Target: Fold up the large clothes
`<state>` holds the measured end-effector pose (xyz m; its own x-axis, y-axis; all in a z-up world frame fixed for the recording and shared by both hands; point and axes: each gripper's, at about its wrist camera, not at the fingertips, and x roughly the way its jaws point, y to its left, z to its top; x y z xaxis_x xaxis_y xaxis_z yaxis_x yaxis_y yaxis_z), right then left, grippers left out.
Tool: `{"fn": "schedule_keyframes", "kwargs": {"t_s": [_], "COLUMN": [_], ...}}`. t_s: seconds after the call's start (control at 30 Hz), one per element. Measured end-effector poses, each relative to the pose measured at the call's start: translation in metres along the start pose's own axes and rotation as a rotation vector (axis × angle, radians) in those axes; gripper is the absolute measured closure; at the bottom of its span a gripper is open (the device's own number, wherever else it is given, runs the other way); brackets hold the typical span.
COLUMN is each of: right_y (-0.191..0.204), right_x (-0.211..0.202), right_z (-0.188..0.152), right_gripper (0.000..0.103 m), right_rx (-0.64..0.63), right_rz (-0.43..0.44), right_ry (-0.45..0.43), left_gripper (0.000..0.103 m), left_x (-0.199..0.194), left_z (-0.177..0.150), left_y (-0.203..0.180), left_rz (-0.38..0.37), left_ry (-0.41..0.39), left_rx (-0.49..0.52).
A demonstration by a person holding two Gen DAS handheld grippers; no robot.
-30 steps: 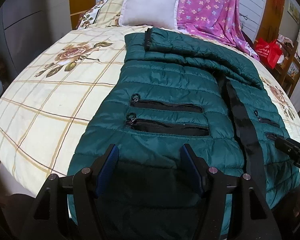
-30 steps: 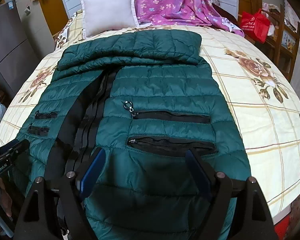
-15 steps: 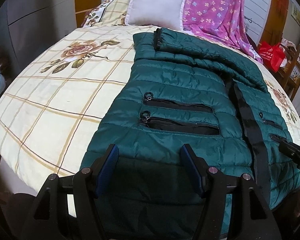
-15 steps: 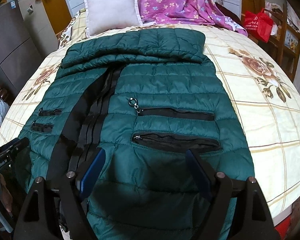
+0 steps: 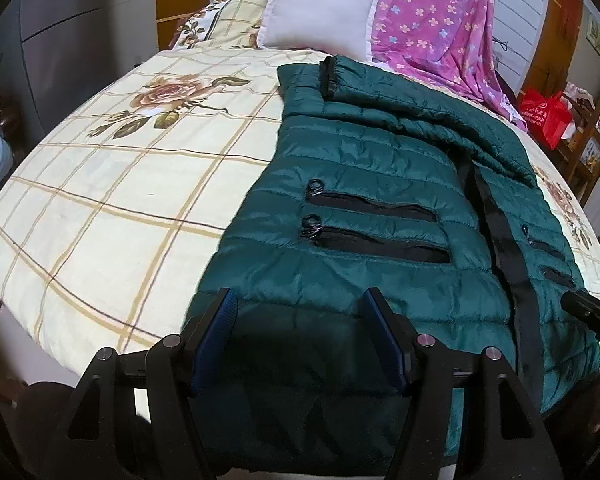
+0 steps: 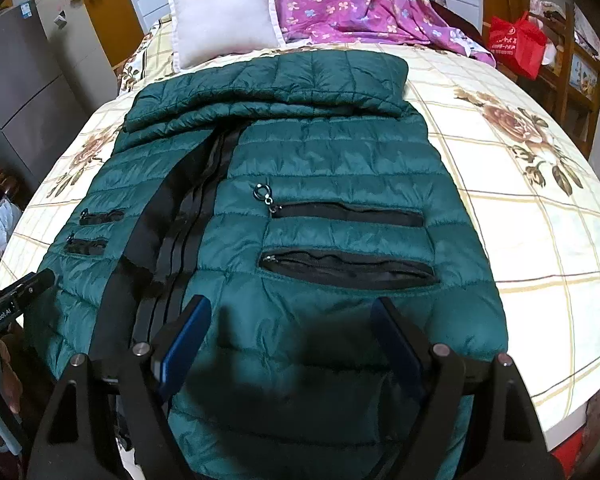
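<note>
Blue-padded fingers (image 5: 216, 336) of the left gripper (image 5: 302, 332) stand spread wide at the lower centre of its frame, nothing pinched between them, poised over the near hem of the dark green quilted puffer jacket (image 5: 380, 184); whether the tips touch the fabric cannot be told. In the right wrist view the right gripper (image 6: 290, 340) is likewise released, its blue pads (image 6: 184, 340) apart above the same hem, lower centre. That jacket lies front-up across the cream bedspread with brown checks and rose prints (image 5: 120, 184), sleeves folded over its far end, black zip band (image 6: 172, 216) running up the middle and black zipped pockets (image 6: 346, 264) on each half. Beyond it, in the upper part of both frames, a white square pillow (image 6: 224, 16) leans beside a pink floral blanket (image 6: 340, 0). A red shopping bag (image 6: 516, 44) sits at the upper right, by wooden shelves
</note>
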<state>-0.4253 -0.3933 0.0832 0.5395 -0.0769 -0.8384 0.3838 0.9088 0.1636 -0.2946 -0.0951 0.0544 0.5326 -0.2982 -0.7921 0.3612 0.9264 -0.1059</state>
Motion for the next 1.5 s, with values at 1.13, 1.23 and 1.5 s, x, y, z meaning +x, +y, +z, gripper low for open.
{"fn": "schedule_keyframes", "kwargs": {"t_s": [1.13,1.23,1.5], "right_y": [-0.101,-0.103,-0.097], "right_x": [-0.011,-0.006,-0.006], "right_z": [-0.031,-0.033,-0.034], "right_gripper": [0.018,0.017,0.015], "right_rx": [0.133,0.141,0.095], "right_rz": [-0.033,0.01,0.049], "right_ry": [0.092,0.098,0.109], "left_gripper": [0.054,0.054,0.053], "left_x": [0.015,0.017,0.018], "left_z": [-0.018,-0.017,-0.017], "left_y": [0.048,0.043,0.043], "left_rz": [-0.131,-0.113,-0.114], "left_ry": [0.139,0.132,0.121], "left_rx": [-0.12,-0.086,-0.077]}}
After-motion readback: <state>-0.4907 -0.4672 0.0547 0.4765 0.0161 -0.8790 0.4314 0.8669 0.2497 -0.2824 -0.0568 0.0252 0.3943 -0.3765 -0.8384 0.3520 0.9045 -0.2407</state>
